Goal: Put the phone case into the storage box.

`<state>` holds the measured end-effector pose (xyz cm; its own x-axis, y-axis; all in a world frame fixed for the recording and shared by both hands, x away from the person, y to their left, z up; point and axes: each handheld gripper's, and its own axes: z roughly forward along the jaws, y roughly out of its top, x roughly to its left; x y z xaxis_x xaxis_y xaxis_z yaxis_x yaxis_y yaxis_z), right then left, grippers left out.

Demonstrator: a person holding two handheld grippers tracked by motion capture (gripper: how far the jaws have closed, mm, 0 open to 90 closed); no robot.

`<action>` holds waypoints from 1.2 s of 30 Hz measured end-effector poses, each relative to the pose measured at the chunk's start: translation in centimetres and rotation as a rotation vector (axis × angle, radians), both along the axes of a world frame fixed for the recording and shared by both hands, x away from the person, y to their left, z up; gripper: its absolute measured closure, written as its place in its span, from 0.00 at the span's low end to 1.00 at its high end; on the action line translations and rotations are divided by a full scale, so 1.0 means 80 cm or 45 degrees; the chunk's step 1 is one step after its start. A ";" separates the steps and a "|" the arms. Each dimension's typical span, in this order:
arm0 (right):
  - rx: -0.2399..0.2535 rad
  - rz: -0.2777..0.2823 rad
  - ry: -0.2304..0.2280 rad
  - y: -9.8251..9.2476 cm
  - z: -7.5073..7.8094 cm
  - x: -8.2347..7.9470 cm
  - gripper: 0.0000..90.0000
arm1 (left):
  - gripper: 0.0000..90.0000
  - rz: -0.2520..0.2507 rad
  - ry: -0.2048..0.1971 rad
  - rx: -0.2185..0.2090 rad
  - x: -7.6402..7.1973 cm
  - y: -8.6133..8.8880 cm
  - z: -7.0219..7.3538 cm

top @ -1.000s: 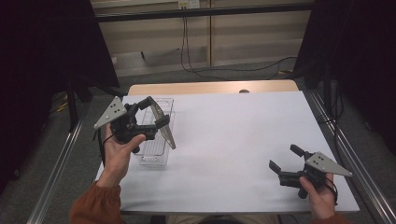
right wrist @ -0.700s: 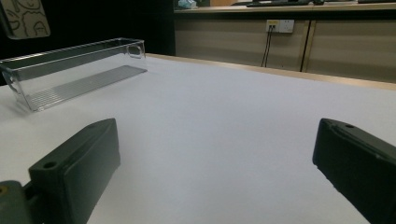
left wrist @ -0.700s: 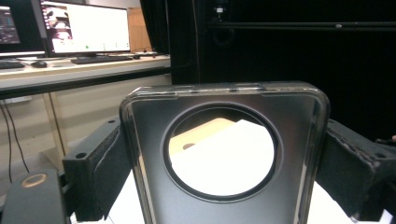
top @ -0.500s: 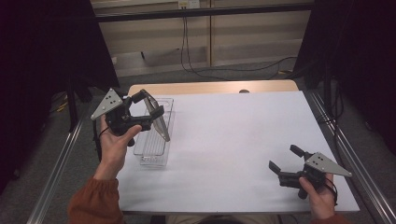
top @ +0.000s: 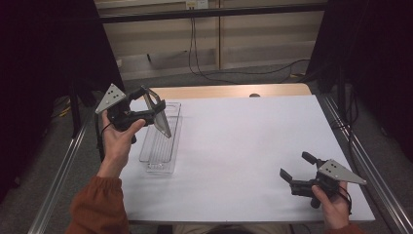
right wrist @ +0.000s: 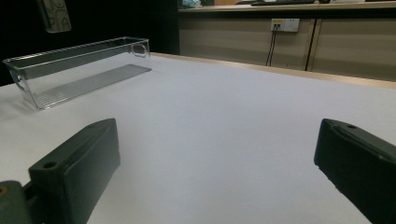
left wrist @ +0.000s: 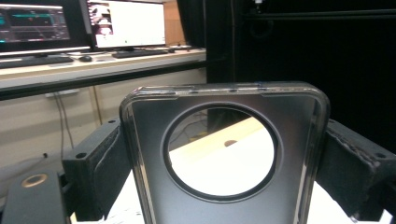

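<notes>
My left gripper [top: 152,106] is raised above the far end of a clear plastic bin [top: 157,155] at the table's left side. It is shut on a dark translucent phone case [top: 162,118] that hangs tilted over the bin. In the left gripper view the case [left wrist: 224,95] stands upright between the two pads [left wrist: 100,163], with a large round camera hole in it. My right gripper [top: 298,168] rests low near the table's front right corner. Its jaws stand open with nothing between them, well apart above the bare white surface [right wrist: 219,140].
The long, narrow bin [right wrist: 79,70] looks empty in the right gripper view. The white table top [top: 253,141] has a wooden strip along its far edge. Metal rails run down both sides of the table. Desks with monitors stand beyond the left side.
My left gripper has risen and drifted back toward the far left with the phone case still held. The right gripper has stayed put.
</notes>
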<state>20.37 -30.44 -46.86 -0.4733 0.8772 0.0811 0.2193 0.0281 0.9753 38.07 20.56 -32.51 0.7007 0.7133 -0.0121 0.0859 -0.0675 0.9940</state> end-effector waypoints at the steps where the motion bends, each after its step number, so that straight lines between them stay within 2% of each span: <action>1: 0.001 0.002 -0.002 0.000 0.000 0.000 0.00 | 0.13 0.010 0.003 0.010 0.003 0.001 -0.001; 2: 0.002 0.004 0.000 0.000 0.000 0.000 0.00 | 0.13 0.022 0.008 -0.008 0.006 -0.001 -0.002; 4: 0.001 0.002 0.000 0.000 0.000 0.000 0.00 | 0.13 0.031 0.012 0.028 0.012 0.001 -0.004; 9: -0.002 0.008 -0.002 0.000 -0.001 0.001 0.00 | 0.13 0.063 0.029 0.056 0.027 0.003 -0.010; 14: -0.012 0.011 0.000 0.000 -0.001 0.001 0.00 | 0.13 0.085 0.043 0.054 0.043 0.002 -0.014; 17: -0.009 0.015 -0.001 0.000 -0.001 0.001 0.00 | 0.13 0.102 0.063 0.030 0.050 0.003 -0.022; 21: -0.011 0.015 -0.001 0.000 -0.001 0.001 0.00 | 0.13 0.123 0.086 0.053 0.059 -0.002 -0.031; 23: -0.008 0.013 -0.002 0.001 -0.001 0.000 0.00 | 0.13 0.122 0.082 0.040 0.062 -0.006 -0.034; 24: -0.010 0.017 0.000 0.000 -0.001 0.000 0.00 | 0.13 0.126 0.080 0.052 0.064 -0.007 -0.034; 28: -0.011 0.022 -0.002 0.000 -0.001 0.000 0.00 | 0.13 0.136 0.088 0.007 0.072 -0.009 -0.039; 36: -0.012 0.020 0.000 0.000 -0.001 0.000 0.00 | 0.13 0.192 0.124 -0.015 0.093 -0.008 -0.054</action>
<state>20.36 -30.42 -46.93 -0.4870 0.8703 0.0732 0.2188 0.0404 0.9749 45.54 19.93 -36.83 0.5812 0.8094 -0.0840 0.1904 -0.0349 0.9811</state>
